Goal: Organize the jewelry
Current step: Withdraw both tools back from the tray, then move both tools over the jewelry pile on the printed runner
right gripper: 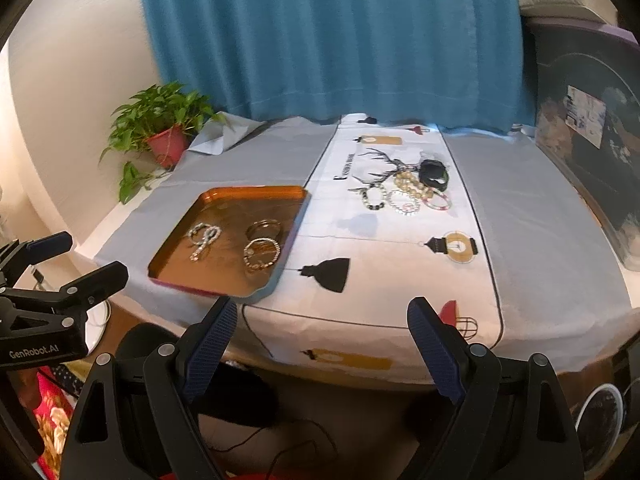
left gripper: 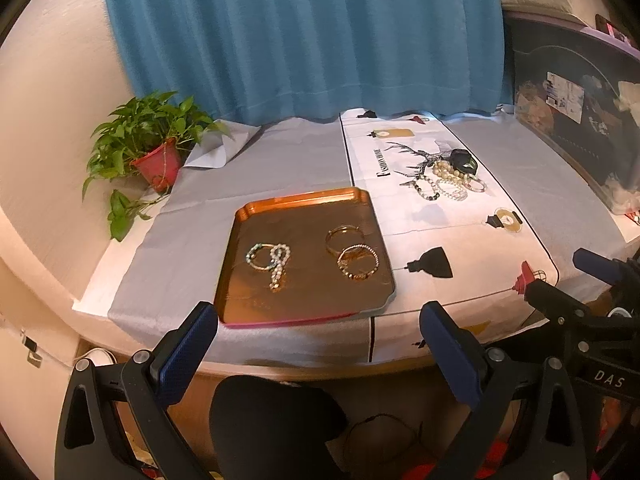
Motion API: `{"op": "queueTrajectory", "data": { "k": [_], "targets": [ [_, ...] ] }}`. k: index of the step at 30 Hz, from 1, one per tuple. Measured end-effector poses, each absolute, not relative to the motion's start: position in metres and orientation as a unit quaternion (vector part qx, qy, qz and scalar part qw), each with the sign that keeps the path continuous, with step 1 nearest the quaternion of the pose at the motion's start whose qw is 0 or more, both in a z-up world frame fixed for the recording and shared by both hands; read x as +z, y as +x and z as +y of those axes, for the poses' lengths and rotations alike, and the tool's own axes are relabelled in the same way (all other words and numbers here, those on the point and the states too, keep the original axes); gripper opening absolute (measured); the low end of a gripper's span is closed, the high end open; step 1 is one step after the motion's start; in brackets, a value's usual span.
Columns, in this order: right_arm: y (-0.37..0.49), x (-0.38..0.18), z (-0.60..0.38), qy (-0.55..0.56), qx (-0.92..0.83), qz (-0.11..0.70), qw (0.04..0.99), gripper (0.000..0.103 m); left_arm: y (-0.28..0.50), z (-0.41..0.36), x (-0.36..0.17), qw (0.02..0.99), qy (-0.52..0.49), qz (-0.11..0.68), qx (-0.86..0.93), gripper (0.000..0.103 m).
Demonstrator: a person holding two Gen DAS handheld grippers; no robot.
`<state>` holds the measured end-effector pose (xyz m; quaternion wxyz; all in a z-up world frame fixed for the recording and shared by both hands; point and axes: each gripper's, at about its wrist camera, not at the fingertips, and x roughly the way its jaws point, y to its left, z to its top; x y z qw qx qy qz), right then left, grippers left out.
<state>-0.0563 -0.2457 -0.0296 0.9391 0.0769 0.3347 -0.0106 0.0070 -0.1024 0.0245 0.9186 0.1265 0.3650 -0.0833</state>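
left gripper (left gripper: 320,344): jaws wide apart, nothing btwn pads, held off the near table edge, just short of copper tray (left gripper: 240,220). right gripper (right gripper: 322,340): jaws likewise spread wide, empty, off the near edge, to the right of tray. tray: flat on grey cloth (left gripper: 280,148), left of printed runner (left gripper: 420,240). in tray, left half: two beaded bracelets (left gripper: 269,259) overlapping; right half: gold bangles (left gripper: 343,237) w/ a beaded gold bracelet (left gripper: 358,262) touching their near side. loose jewelry pile (left gripper: 450,178) on runner's far part, well apart from tray: pearl and bead strands beside a dark watch-like item (left gripper: 464,160). potted plant (left gripper: 154,140) at far left corner, blue curtain (left gripper: 304,36) behind. dark storage bin (left gripper: 580,120) at right.
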Motion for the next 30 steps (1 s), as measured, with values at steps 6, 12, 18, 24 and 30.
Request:
{"op": "queueTrajectory", "data": {
  "k": [6,12,18,24,30],
  "targets": [
    [-0.049,-0.038,-0.272,0.094,-0.031,0.339,0.936,0.087,0.025,-0.12,0.026,0.917,0.12,0.368,-0.096,0.1],
    [-0.036,-0.051,-0.303,0.106,-0.056,0.351,0.929,0.087,0.053,-0.141,0.017,0.911,0.12,0.379,-0.105,0.1],
    [-0.009,-0.067,-0.348,0.117,-0.087,0.359,0.922,0.087,0.1,-0.171,0.002,0.9,0.119,0.401,-0.119,0.1],
    [0.041,-0.08,-0.402,0.113,-0.118,0.357,0.92,0.087,0.167,-0.221,-0.019,0.89,0.139,0.413,-0.137,0.1],
    [0.118,-0.1,-0.455,0.119,-0.133,0.373,0.91,0.087,0.24,-0.27,-0.057,0.86,0.139,0.459,-0.173,0.1]
  ]
}}
